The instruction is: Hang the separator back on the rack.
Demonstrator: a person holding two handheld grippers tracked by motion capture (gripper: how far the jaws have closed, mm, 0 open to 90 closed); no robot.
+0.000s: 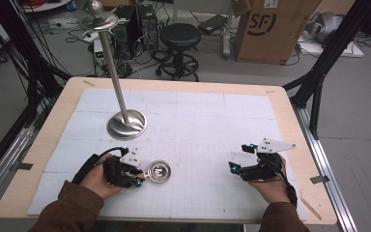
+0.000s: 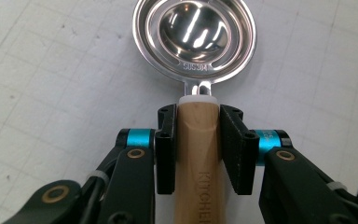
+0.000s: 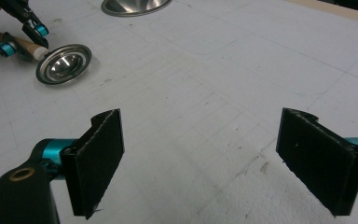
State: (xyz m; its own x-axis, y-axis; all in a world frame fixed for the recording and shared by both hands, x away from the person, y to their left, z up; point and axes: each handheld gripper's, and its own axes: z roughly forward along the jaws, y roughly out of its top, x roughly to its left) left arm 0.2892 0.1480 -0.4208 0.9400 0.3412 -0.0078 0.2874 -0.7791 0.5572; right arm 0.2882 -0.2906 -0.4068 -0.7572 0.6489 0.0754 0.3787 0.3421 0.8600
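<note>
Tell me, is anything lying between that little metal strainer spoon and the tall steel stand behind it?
Nothing visible does. The left gripper is shut on the spoon by its wooden handle, and only bare white mat lies between it and the stand.

Even, soft overhead light; glare on steel bowl (image 2: 195, 35); faint shadows; close jaws slightly blurred

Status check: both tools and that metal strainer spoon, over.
Left tool shut on the spoon's wooden handle; spoon bowl low over the mat. Right tool open, empty. Steel stand far side, nothing in the way.
</note>
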